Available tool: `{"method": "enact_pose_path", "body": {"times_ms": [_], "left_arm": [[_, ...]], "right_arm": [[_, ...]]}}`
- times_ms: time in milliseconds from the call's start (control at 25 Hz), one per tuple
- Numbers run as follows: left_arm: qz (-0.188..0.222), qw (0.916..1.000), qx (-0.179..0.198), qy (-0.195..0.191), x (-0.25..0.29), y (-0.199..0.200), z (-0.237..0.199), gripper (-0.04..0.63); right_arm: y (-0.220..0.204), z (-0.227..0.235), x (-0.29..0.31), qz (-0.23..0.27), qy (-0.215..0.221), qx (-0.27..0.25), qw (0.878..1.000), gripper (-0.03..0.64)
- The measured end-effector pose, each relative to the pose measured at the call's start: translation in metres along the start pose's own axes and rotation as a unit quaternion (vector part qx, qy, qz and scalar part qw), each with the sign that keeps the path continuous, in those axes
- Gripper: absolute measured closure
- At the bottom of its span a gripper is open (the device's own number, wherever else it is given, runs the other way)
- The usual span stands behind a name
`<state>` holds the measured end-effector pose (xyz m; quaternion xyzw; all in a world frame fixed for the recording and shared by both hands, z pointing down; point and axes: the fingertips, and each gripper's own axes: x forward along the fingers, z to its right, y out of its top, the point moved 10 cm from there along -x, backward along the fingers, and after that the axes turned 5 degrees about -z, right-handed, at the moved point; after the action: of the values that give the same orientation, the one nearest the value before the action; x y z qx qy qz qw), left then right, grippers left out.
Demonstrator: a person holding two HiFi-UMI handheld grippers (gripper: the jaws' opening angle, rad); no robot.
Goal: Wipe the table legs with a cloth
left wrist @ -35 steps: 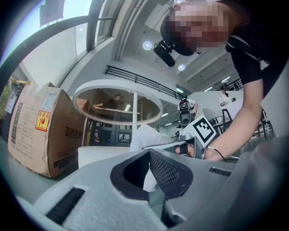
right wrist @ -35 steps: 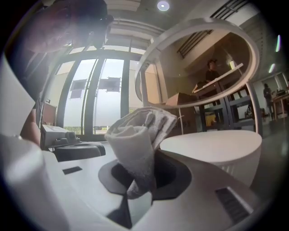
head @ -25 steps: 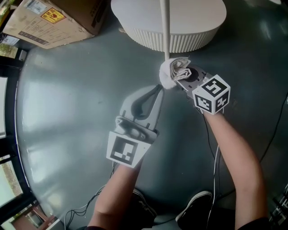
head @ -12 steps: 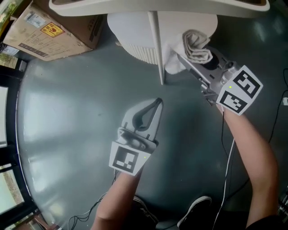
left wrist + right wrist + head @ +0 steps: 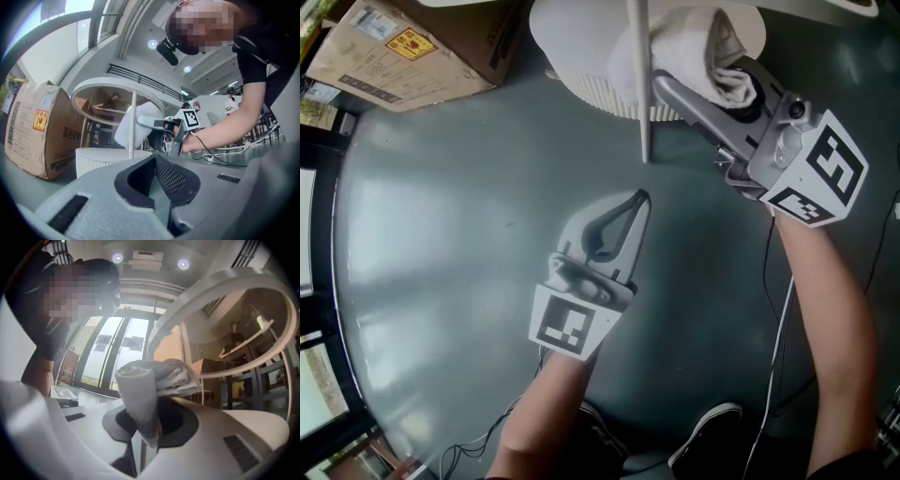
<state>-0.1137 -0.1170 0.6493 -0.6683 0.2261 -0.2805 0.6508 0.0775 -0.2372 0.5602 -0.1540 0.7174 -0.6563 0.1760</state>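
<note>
Right gripper sweeps cloth up the table leg

Jaws clamped on the bunched white cloth, it has climbed in a second from the foot of the thin table leg to high against it, so one upward stroke looks nearly done. Left gripper, jaws together and empty, hangs over the floor.

Left tongs sit centre, pointing forward, jaws together with nothing between; left forearm straight behind. Right tongs are forward-right, angled left, jaws clamped on cloth; right forearm extended.
</note>
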Motion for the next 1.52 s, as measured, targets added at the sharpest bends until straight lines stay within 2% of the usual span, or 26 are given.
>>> {"method": "enact_pose_path", "body": {"times_ms": [200,440,600,760,880,1040,1120,1320,1520], "left_arm": [[-0.014,0.9999,-0.008,0.006,-0.003,-0.014,-0.003,0.589],[-0.017,0.9997,-0.017,-0.001,0.004,-0.025,0.002,0.589],[-0.024,0.9996,-0.017,-0.003,0.002,-0.030,0.006,0.589],[-0.035,0.9993,-0.013,-0.002,0.002,-0.030,0.004,0.589],[-0.056,0.9982,-0.018,-0.001,-0.001,-0.024,-0.001,0.589],[-0.113,0.9932,-0.025,-0.013,-0.001,-0.013,-0.007,0.589],[-0.130,0.9905,-0.040,-0.019,-0.010,0.001,-0.003,0.589],[-0.163,0.9848,-0.051,-0.033,-0.052,0.050,0.022,0.589],[-0.193,0.9779,-0.070,-0.039,-0.079,0.126,0.046,0.589]], "right_arm": [[-0.078,-0.010,-0.006,-0.086,-0.011,0.052,0.995,0.548],[-0.162,-0.022,-0.010,-0.163,-0.048,0.123,0.978,0.546],[-0.204,-0.029,-0.010,-0.212,-0.068,0.153,0.963,0.546],[-0.221,-0.028,-0.009,-0.252,-0.068,0.174,0.949,0.547],[-0.212,-0.025,-0.008,-0.304,-0.072,0.167,0.935,0.546],[-0.175,-0.022,-0.020,-0.322,-0.131,0.190,0.918,0.548],[-0.153,-0.041,-0.032,-0.328,-0.138,0.203,0.912,0.547],[-0.093,-0.105,-0.055,-0.338,-0.130,0.236,0.902,0.547],[0.004,-0.135,-0.080,-0.321,-0.135,0.248,0.904,0.546]]}}
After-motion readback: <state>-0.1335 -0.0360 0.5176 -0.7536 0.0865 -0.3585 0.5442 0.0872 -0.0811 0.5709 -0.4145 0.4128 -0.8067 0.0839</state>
